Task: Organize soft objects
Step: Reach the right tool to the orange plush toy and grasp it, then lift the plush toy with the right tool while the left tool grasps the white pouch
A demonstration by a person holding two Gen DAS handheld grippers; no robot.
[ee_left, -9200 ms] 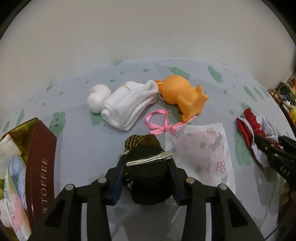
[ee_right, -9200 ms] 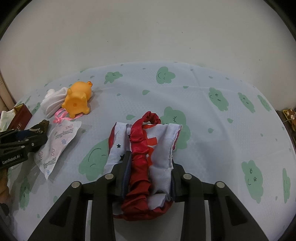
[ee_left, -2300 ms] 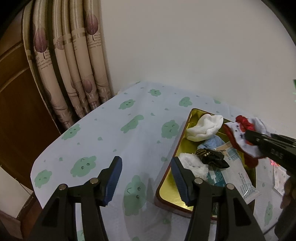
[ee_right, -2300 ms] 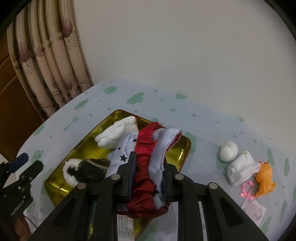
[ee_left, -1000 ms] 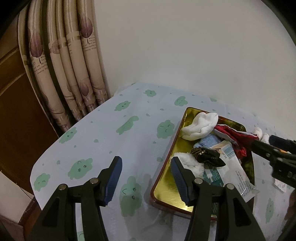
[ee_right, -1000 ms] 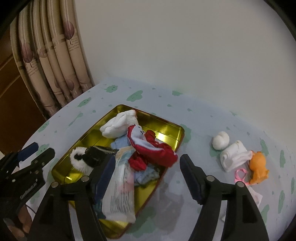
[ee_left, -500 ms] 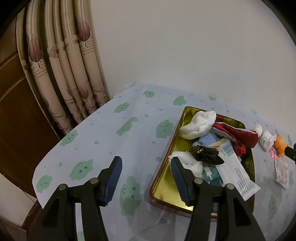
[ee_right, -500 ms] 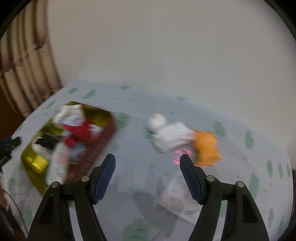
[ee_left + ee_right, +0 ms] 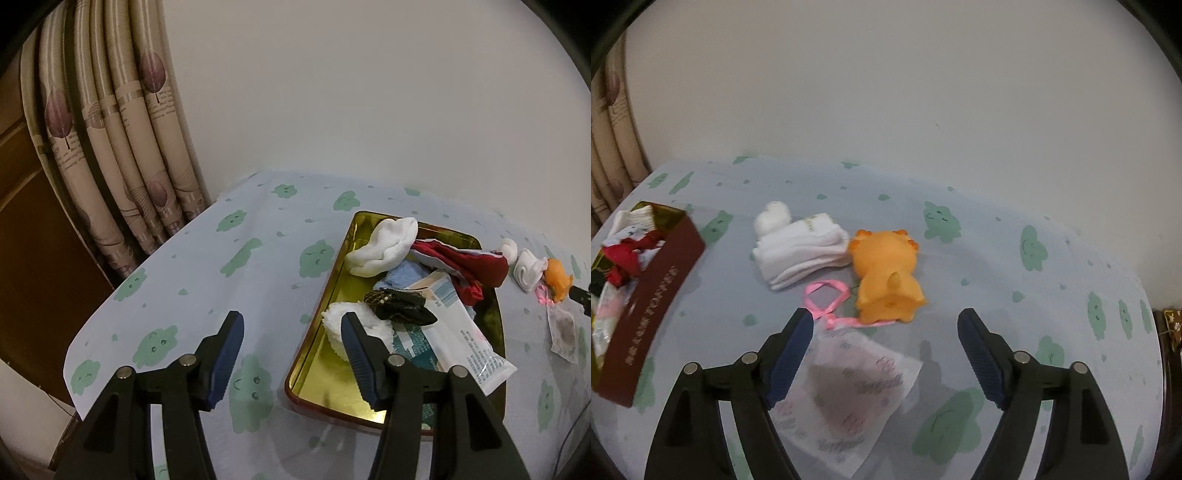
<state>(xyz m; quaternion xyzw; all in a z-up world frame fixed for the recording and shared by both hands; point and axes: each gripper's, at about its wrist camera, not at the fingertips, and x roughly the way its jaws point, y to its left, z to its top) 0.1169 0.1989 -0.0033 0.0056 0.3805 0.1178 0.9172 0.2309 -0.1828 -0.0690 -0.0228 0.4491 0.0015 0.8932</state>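
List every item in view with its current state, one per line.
left gripper: open, empty
right gripper: open, empty
toffee tin: lidless, holding soft items
red-and-white cloth: in tin
folded white socks: on table, touching toy
orange toy: lying on table
pink ribbon: looped
floral packet: flat on table

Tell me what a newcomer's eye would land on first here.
The orange toy stands out, lying on the tablecloth beside the folded white socks, just ahead of the open right claw. Next comes the gold tin, heaped with soft things, a red cloth on top, right of the open left claw.
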